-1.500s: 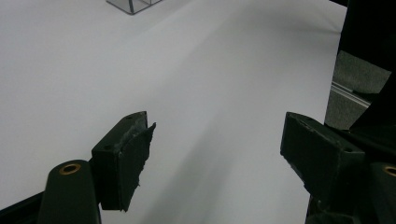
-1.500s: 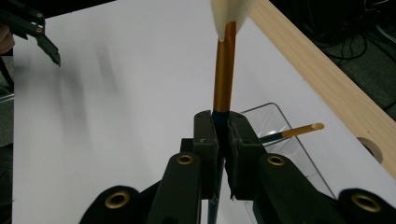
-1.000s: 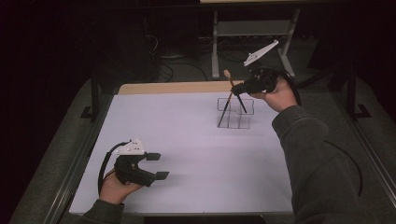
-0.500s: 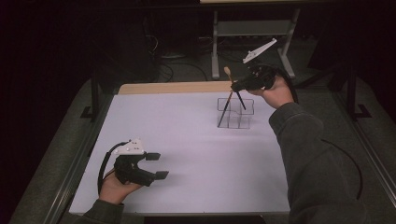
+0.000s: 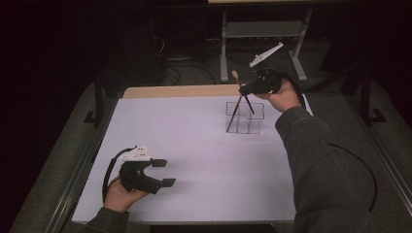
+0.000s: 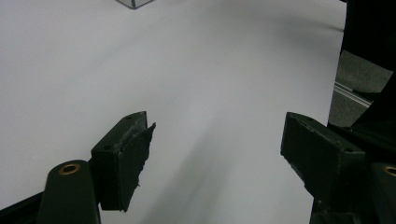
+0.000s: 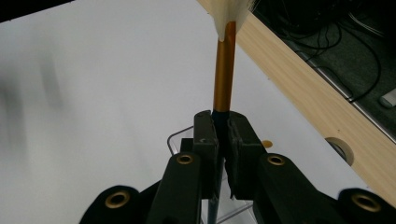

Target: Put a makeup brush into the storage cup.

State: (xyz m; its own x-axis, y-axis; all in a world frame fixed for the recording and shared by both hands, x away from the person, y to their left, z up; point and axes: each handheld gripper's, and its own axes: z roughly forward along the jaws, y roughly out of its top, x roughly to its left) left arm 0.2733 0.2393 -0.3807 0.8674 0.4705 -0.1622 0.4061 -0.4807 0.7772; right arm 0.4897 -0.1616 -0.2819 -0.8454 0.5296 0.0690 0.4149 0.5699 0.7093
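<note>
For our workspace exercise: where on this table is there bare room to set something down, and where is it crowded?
Bare white surface spreads across the middle of the table, between the left gripper near the front edge and the clear organizer toward the back right. It is crowded at the organizer, where the right gripper holds a brush.

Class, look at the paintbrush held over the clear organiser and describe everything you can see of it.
The paintbrush has a dark, thin handle, a gold-coloured metal-looking ferrule and pale bristles at the top. It stands tilted, bristles up, its lower end inside a compartment of the clear organiser at the far right of the white table. The right tongs are shut on it just below the ferrule. Which compartment holds its tip cannot be told.
</note>
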